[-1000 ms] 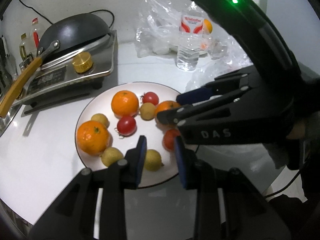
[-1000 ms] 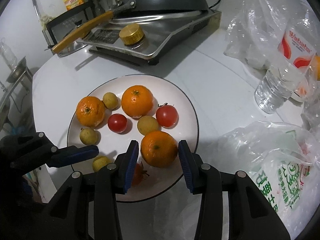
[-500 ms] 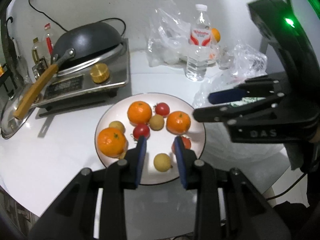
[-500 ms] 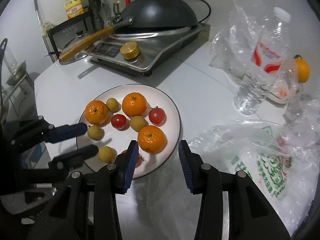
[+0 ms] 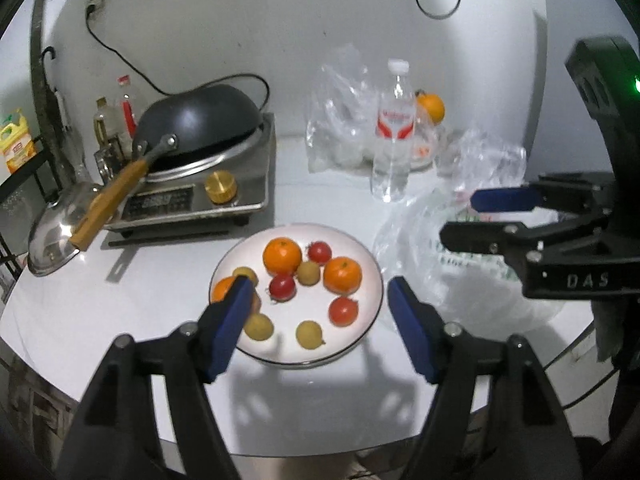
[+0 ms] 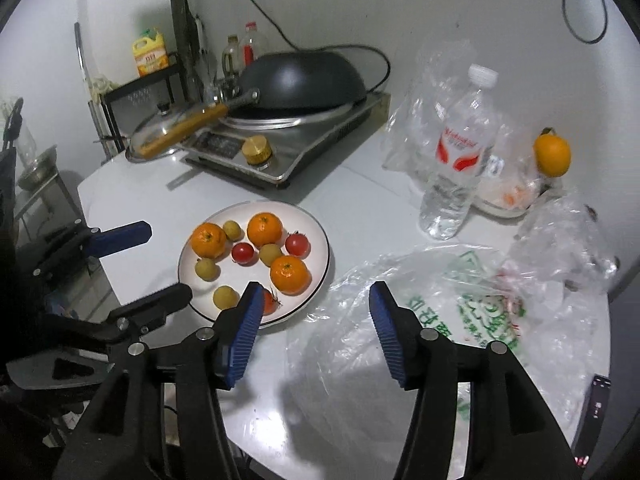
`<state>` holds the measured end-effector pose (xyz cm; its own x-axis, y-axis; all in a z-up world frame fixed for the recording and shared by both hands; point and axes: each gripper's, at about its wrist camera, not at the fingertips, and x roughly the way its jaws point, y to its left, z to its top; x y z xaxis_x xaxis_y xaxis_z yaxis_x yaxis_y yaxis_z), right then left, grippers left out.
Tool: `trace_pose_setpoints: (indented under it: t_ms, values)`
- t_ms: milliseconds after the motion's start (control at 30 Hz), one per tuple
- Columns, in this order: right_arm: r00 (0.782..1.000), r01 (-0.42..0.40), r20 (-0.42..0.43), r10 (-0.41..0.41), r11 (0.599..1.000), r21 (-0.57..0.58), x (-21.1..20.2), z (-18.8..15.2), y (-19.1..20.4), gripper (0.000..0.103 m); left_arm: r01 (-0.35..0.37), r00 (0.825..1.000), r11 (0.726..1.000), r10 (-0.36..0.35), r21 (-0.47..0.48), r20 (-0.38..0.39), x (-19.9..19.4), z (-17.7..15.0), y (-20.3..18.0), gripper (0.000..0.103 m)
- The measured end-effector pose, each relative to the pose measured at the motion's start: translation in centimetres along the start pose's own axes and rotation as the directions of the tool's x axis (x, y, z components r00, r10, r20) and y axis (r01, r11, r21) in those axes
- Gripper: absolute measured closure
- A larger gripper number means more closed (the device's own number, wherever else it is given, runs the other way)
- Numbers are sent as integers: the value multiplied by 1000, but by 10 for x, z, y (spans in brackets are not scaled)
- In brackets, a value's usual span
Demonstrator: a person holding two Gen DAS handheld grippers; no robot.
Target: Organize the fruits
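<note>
1. i read the step as the tail end of plating: the white table (image 6: pixel 360 208) carries the plate (image 6: pixel 320 240) with three oranges, three tomatoes and four small yellow fruits spread over it, none in either tool.
2. the crumpled plastic bag (image 6: pixel 460 292) lies just to the right of the plate, and it looks empty from here, though i cannot be sure.
3. one more orange (image 6: pixel 552 155) sits well apart at the back right, past the water bottle (image 6: pixel 456 160), among clear bags; if it belongs with the rest, my next move is a long reach over the bag with the right tool, jaws wide enough to take it.
4. my right gripper (image 6: pixel 314 324) hangs above the table's near edge, tilted down, between plate rim and bag; its jaws are opening with nothing between them.
5. my left gripper (image 5: pixel 316 320) is held above the plate's near side, angled down; its jaws are opening too, released, with fruit seen below them but nothing pinched.
</note>
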<state>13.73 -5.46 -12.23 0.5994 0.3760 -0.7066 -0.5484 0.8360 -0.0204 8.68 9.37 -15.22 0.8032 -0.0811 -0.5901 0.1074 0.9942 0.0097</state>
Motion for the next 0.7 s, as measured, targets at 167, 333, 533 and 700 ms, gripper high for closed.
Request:
trace_pose_setpoints:
  t_ms: [167, 333, 533, 700]
  values:
    - [998, 30, 60, -30, 1000, -3, -32, -2, -2, 41, -17, 999, 1000, 18, -9, 46, -24, 8, -7, 32]
    - [990, 57, 132, -57, 998, 0, -67, -3, -5, 36, -24, 994, 999, 26, -22, 109, -50, 17, -16, 29]
    - [974, 86, 212, -85, 996, 2, -104, -3, -7, 29, -61, 977, 996, 73, -70, 198, -84, 31, -26, 11]
    - [955, 98, 281, -99, 995, 17, -134, -2, -10, 28, -94, 956, 993, 108, -66, 273, -111, 42, -38, 10]
